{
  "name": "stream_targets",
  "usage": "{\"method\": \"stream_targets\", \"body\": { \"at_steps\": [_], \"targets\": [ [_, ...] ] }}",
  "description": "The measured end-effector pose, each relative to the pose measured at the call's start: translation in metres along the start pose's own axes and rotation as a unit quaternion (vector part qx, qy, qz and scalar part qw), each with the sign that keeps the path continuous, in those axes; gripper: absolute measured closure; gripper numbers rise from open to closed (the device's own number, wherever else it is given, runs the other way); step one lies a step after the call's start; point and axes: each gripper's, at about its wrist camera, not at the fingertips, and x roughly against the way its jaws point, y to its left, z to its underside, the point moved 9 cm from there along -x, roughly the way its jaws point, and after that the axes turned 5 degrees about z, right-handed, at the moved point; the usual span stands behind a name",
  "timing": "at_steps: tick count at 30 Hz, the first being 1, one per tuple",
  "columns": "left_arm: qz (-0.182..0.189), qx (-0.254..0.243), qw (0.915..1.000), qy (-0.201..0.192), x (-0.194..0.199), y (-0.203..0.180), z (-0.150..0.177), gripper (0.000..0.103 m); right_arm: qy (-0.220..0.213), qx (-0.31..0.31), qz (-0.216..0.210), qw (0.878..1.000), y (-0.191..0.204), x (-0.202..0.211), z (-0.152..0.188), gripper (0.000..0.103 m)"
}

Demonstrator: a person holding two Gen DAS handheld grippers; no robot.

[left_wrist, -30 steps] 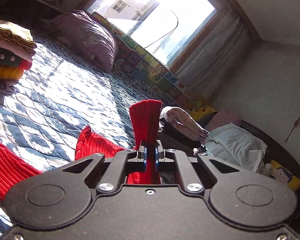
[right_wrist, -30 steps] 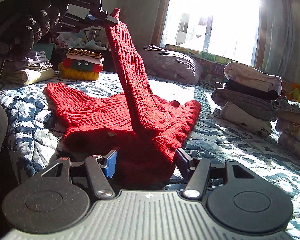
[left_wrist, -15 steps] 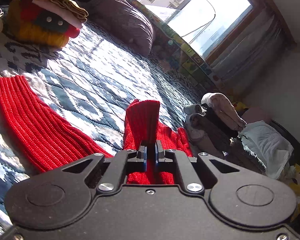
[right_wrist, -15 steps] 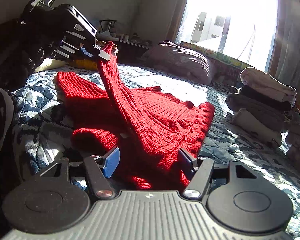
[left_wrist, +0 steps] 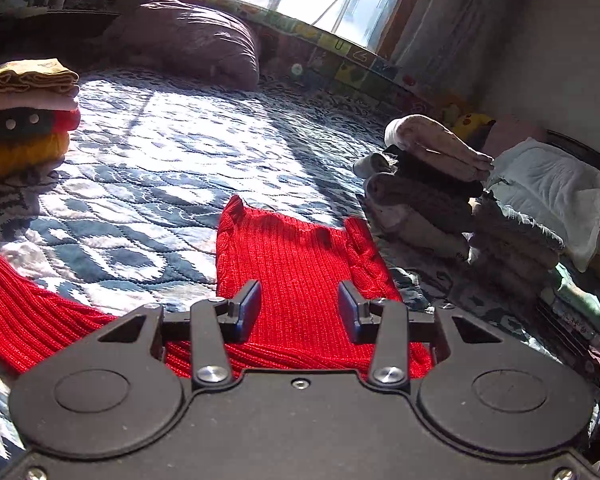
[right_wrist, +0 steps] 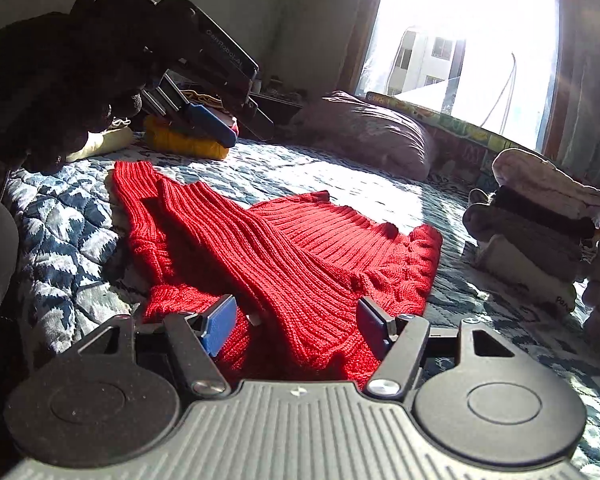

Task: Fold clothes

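A: Where's the sweater (right_wrist: 300, 248)?

B: Flat on the quilt (left_wrist: 148, 168), mid-bed, just ahead of both grippers. One sleeve (right_wrist: 236, 240) lies folded diagonally across the body.

A: Either gripper holding it?

B: No. The left gripper (left_wrist: 299, 307) has its jaws spread wide over the knit, nothing between them. The right gripper (right_wrist: 296, 326) is spread too, at the near hem.

A: How far along, then?

B: Early, I'd say. The other sleeve (left_wrist: 28, 312) trails out to the left, unfolded, and the body hasn't been halved.

A: And the rest?

B: Folded stacks sit far left (left_wrist: 24, 120) and right (right_wrist: 540, 216), so much seems done.
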Motion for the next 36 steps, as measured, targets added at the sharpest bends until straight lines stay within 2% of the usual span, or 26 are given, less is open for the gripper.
{"method": "stream_targets", "body": {
  "at_steps": [3,6,8,12,14,15,16,18,19,20,21,22,24,25,26,27,28,30,32,34,36],
  "targets": [
    [0.031,-0.026,0.9984,0.04,-0.061,-0.029,-0.01,0.063,0.006,0.002,-0.003,1.0,0.006,-0.006,0.001,0.037],
    [0.054,-0.017,0.9953,0.079,-0.119,-0.043,-0.013,0.063,0.008,-0.007,-0.007,1.0,0.005,-0.009,0.002,0.035],
    [0.05,-0.009,0.9935,0.102,-0.154,-0.044,-0.013,0.062,0.01,-0.017,-0.01,1.0,0.002,-0.01,0.003,0.034],
    [0.044,0.036,0.9901,0.128,-0.202,-0.033,-0.011,0.063,0.007,-0.031,-0.017,0.999,-0.002,-0.008,0.004,0.033],
    [0.046,0.059,0.9877,0.138,-0.215,-0.029,-0.008,0.065,0.004,-0.036,-0.021,0.999,-0.003,-0.007,0.005,0.033],
    [0.047,0.07,0.9862,0.142,-0.222,-0.027,-0.007,0.082,0.007,-0.037,-0.023,0.999,-0.003,-0.008,0.006,0.033],
    [0.054,0.074,0.9859,0.14,-0.223,-0.029,-0.006,0.093,0.009,-0.038,-0.025,0.999,-0.003,-0.009,0.007,0.033],
    [0.07,0.081,0.9853,0.133,-0.225,-0.033,-0.007,0.095,0.01,-0.036,-0.025,0.999,0.0,-0.008,0.008,0.033],
    [0.094,0.09,0.9843,0.119,-0.222,-0.038,-0.011,0.095,0.01,-0.036,-0.026,0.999,0.0,-0.008,0.008,0.033],
    [0.095,0.098,0.9842,0.113,-0.22,-0.038,-0.013,0.095,0.01,-0.035,-0.026,0.999,0.0,-0.008,0.008,0.033],
    [0.094,0.106,0.9842,0.107,-0.218,-0.037,-0.016,0.095,0.01,-0.036,-0.027,0.999,-0.001,-0.008,0.008,0.033],
    [0.076,0.099,0.9859,0.111,-0.221,-0.033,-0.014,0.095,0.011,-0.037,-0.028,0.999,-0.001,-0.009,0.009,0.033],
    [0.054,0.096,0.9847,0.135,-0.229,-0.023,-0.004,0.093,0.011,-0.037,-0.028,0.999,-0.001,-0.01,0.009,0.032],
    [0.055,0.094,0.9842,0.14,-0.23,-0.021,-0.001,0.09,0.012,-0.037,-0.029,0.999,0.0,-0.01,0.009,0.032],
    [0.051,0.078,0.9869,0.132,-0.226,-0.022,-0.006,0.087,0.011,-0.036,-0.028,0.999,-0.001,-0.011,0.009,0.032],
    [0.046,0.061,0.9896,0.122,-0.221,-0.024,-0.01,0.075,0.01,-0.035,-0.025,0.999,-0.001,-0.01,0.008,0.032],
    [0.041,0.044,0.9919,0.112,-0.217,-0.025,-0.015,0.074,0.007,-0.034,-0.022,0.999,-0.002,-0.008,0.007,0.032],
    [0.04,-0.008,0.9946,0.096,-0.209,-0.035,-0.025,0.074,-0.003,-0.034,-0.014,0.999,-0.004,-0.004,0.004,0.032],
    [0.05,-0.046,0.9933,0.094,-0.209,-0.049,-0.031,0.079,-0.009,-0.038,-0.005,0.999,-0.005,-0.002,0.003,0.031],
    [0.078,-0.084,0.9884,0.099,-0.217,-0.067,-0.031,0.08,-0.001,-0.039,-0.011,0.999,-0.004,-0.004,0.006,0.03],
    [0.075,-0.115,0.9843,0.111,-0.233,-0.075,-0.027,0.081,0.008,-0.035,-0.019,0.999,-0.001,-0.006,0.009,0.03]
  ]
}}
